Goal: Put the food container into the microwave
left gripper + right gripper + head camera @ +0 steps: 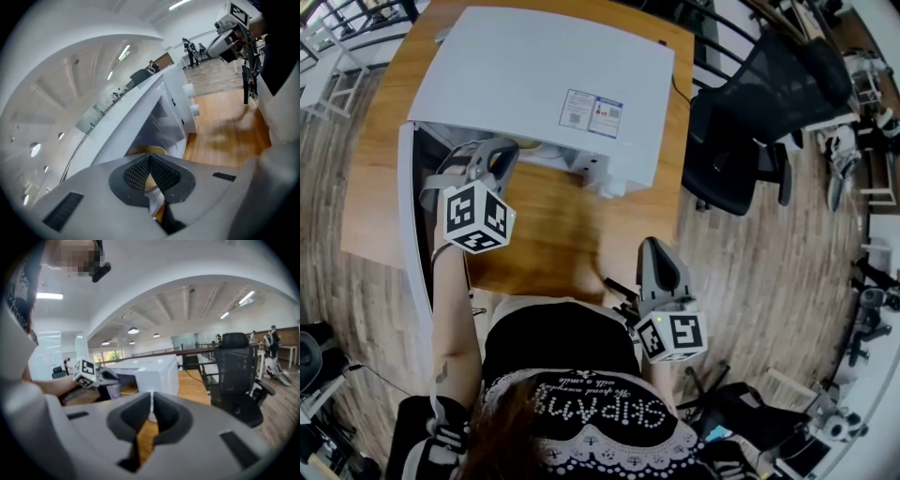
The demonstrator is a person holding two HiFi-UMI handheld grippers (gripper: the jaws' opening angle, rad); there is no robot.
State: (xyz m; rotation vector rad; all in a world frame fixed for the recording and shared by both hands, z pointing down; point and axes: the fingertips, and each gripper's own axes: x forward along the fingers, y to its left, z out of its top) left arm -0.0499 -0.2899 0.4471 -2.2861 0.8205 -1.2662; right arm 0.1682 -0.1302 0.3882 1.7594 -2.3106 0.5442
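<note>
- Judging from how things lie, the task is taken to be near its end: the microwave (pixel 544 84) is set on the desk (pixel 544 248) with its door (pixel 406 216) open wide to the left, and no load is carried by either hand.
- The left gripper (pixel 492 155) is held at the cavity mouth, its jaws pressed together on nothing.
- The right gripper (pixel 654 248) is held well apart from it, over the near desk edge, with its jaws likewise closed and empty.
- The food container is not clearly shown in any view. None is seen on the desk. A yellowish rounded edge (pixel 143 151) in the cavity, just behind the left gripper, may be it, but this cannot be confirmed.
- Shutting the door is judged to be what is left.
- The door's edge and the cavity's upper rim would have to be cleared on withdrawal. Bare desk is offered in front, and a black chair (pixel 750 122) is placed off the desk's right side.
</note>
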